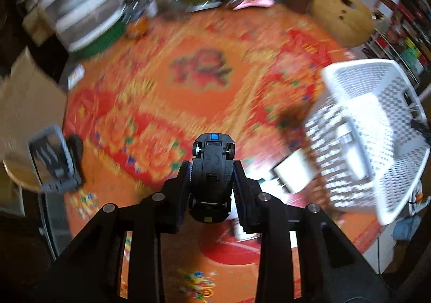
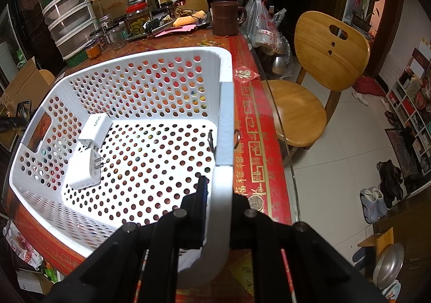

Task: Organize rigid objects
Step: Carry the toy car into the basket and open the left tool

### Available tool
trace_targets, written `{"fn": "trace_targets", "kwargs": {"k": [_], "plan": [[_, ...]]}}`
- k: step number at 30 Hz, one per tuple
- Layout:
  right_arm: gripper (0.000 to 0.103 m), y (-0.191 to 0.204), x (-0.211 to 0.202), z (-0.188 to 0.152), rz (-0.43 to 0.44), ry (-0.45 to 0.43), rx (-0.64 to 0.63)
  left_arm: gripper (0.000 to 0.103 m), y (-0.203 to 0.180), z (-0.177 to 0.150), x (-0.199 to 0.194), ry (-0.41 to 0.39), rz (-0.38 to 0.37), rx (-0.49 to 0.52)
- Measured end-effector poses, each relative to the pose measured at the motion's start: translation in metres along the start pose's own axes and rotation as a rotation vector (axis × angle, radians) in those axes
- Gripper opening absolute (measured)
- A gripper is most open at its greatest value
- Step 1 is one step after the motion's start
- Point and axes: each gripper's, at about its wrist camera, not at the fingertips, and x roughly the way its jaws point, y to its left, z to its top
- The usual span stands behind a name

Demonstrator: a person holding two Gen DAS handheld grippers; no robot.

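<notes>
My left gripper (image 1: 211, 168) is shut on a black toy car (image 1: 212, 165), held underside up above the orange patterned tablecloth. The white perforated basket (image 1: 377, 104) stands to its right. In the right wrist view my right gripper (image 2: 215, 195) is shut on the basket's right wall (image 2: 225, 125), one finger inside and one outside. Two white plug chargers (image 2: 89, 152) lie on the basket floor near its left wall.
A clear drawer stack (image 2: 64, 7), jars (image 2: 137, 17), a brown mug (image 2: 225, 17) and clutter line the table's far side. A wooden chair (image 2: 317, 69) stands right of the table. A grey phone stand (image 1: 54, 160) sits at the left edge.
</notes>
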Motion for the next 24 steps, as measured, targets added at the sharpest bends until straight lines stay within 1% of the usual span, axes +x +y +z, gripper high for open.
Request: {"fn": "trace_targets", "kwargs": {"k": [2, 4, 8, 10, 13, 14, 16, 18, 20, 21, 24], "plan": [[0.009, 0.0, 0.0, 0.0, -0.002, 0.002, -0.001, 0.028, -0.026, 0.016, -0.015, -0.023, -0.032, 0.056], [0.009, 0.0, 0.001, 0.001, -0.003, 0.004, -0.003, 0.028, -0.052, 0.028, -0.023, -0.033, -0.046, 0.108], [0.009, 0.0, 0.002, 0.001, -0.004, 0.007, -0.001, 0.028, -0.113, 0.051, -0.028, -0.027, -0.099, 0.228], [0.009, -0.001, 0.003, 0.002, -0.002, 0.009, 0.0, 0.028, -0.138, 0.059, -0.023, -0.01, -0.122, 0.265], [0.009, 0.001, 0.002, 0.001, -0.008, 0.01, -0.004, 0.028, -0.179, 0.068, -0.007, 0.029, -0.126, 0.336], [0.009, 0.001, 0.002, 0.001, -0.008, 0.011, -0.004, 0.028, -0.194, 0.07, 0.001, 0.053, -0.131, 0.369], [0.009, 0.001, 0.002, 0.0, -0.009, 0.012, -0.003, 0.028, -0.216, 0.071, 0.016, 0.088, -0.119, 0.412], [0.009, 0.002, 0.002, 0.0, -0.008, 0.013, -0.004, 0.028, -0.233, 0.074, 0.032, 0.129, -0.105, 0.45], [0.009, 0.002, 0.002, 0.0, -0.009, 0.015, -0.006, 0.028, -0.241, 0.074, 0.046, 0.157, -0.098, 0.471], [0.009, 0.003, 0.002, 0.001, -0.01, 0.016, -0.008, 0.028, -0.246, 0.075, 0.051, 0.164, -0.087, 0.482], [0.009, 0.002, 0.001, 0.0, -0.006, 0.017, -0.008, 0.028, -0.252, 0.075, 0.06, 0.175, -0.096, 0.486]]}}
